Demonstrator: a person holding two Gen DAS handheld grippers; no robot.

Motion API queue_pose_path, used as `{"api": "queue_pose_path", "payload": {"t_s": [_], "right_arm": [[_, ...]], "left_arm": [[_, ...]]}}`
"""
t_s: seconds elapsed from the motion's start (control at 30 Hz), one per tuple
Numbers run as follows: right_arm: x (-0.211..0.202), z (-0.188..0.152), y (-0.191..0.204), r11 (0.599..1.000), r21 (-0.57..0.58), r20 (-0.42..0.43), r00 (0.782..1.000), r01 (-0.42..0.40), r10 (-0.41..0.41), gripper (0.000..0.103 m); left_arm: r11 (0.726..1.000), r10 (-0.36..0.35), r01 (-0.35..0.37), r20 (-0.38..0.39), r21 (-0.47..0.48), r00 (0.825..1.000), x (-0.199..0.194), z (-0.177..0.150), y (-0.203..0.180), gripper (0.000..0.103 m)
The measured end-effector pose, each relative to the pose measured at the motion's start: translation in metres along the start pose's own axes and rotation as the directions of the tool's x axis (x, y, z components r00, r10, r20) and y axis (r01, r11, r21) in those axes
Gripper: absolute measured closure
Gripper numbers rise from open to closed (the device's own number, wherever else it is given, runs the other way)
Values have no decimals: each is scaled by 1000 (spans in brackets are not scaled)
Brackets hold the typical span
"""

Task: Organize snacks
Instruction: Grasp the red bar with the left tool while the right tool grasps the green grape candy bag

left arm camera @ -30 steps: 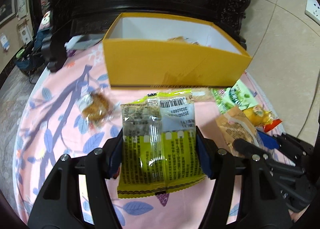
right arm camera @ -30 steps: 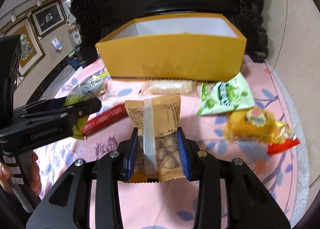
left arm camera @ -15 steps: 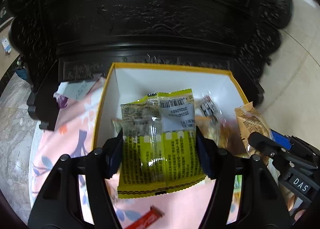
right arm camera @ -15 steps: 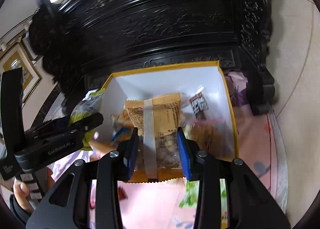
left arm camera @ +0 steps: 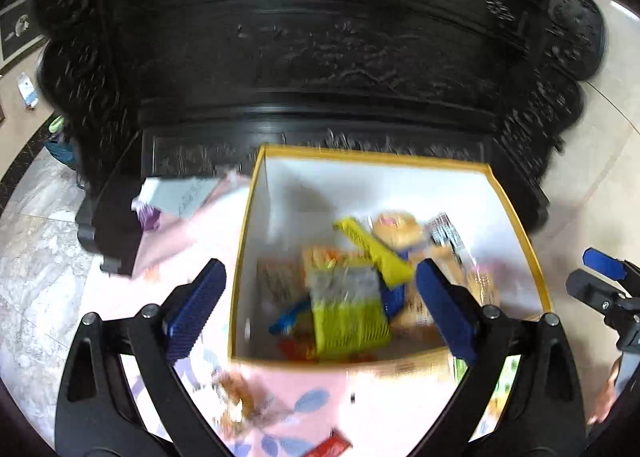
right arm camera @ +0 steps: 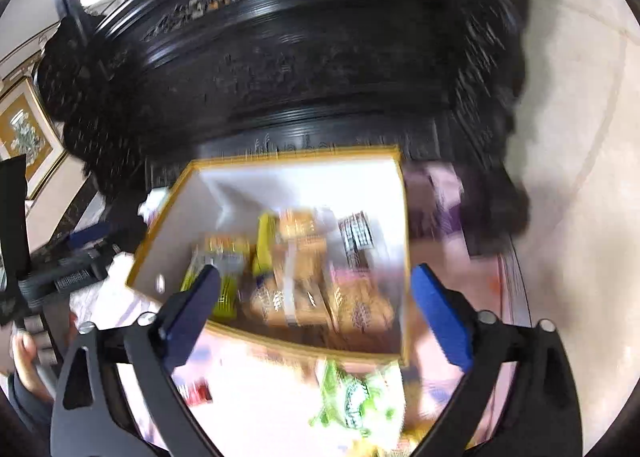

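Note:
A yellow box (left arm camera: 516, 217) with white inner walls stands on the pink tablecloth and holds several snack packets. The yellow-green packet (left arm camera: 348, 309) lies in it near the front wall, blurred. The tan packet (right arm camera: 298, 285) lies in the box in the right wrist view, where the box (right arm camera: 405, 241) also shows. My left gripper (left arm camera: 320, 305) is open and empty above the box's front. My right gripper (right arm camera: 316, 309) is open and empty above the box. The right gripper also shows at the right edge of the left wrist view (left arm camera: 600, 277).
A dark carved wooden cabinet (left arm camera: 320, 57) stands right behind the box. On the pink floral cloth (left arm camera: 280, 397) in front lie a green packet (right arm camera: 356, 397), a red bar (left arm camera: 330, 447) and a clear-wrapped pastry (left arm camera: 236, 397). The tiled floor (right arm camera: 580, 137) lies to the right.
Both grippers opened over the box. The yellow-green packet left the left gripper and the tan packet left the right gripper; both now lie in the box.

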State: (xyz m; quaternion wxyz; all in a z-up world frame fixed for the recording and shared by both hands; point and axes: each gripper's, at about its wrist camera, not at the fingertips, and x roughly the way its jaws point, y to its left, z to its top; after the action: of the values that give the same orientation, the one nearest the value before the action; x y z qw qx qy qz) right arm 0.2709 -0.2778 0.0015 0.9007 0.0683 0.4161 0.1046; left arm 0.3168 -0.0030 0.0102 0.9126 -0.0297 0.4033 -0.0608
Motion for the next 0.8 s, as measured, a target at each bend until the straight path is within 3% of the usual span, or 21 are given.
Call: {"api": "queue_pose_path", "payload": {"t_s": [0.2, 0.37, 0.5, 0.63, 0.8], "right_arm": [[25, -81, -42, 996, 55, -100, 993, 69, -63, 5], [59, -106, -51, 993, 84, -171, 983, 84, -69, 5], [81, -113, -46, 993, 94, -202, 978, 65, -45, 5], [102, -117, -34, 994, 66, -210, 975, 87, -71, 5], [114, -127, -11, 979, -43, -159, 967, 197, -202, 7]], "left_arm": [[999, -34, 34, -12, -20, 999, -20, -83, 18, 6], [998, -9, 6, -46, -61, 999, -25, -144, 36, 6], [999, 3, -7, -78, -46, 997, -26, -171, 41, 6], [1000, 18, -20, -91, -20, 996, -24, -184, 38, 6], [1000, 24, -25, -98, -9, 995, -22, -186, 38, 6]]}}
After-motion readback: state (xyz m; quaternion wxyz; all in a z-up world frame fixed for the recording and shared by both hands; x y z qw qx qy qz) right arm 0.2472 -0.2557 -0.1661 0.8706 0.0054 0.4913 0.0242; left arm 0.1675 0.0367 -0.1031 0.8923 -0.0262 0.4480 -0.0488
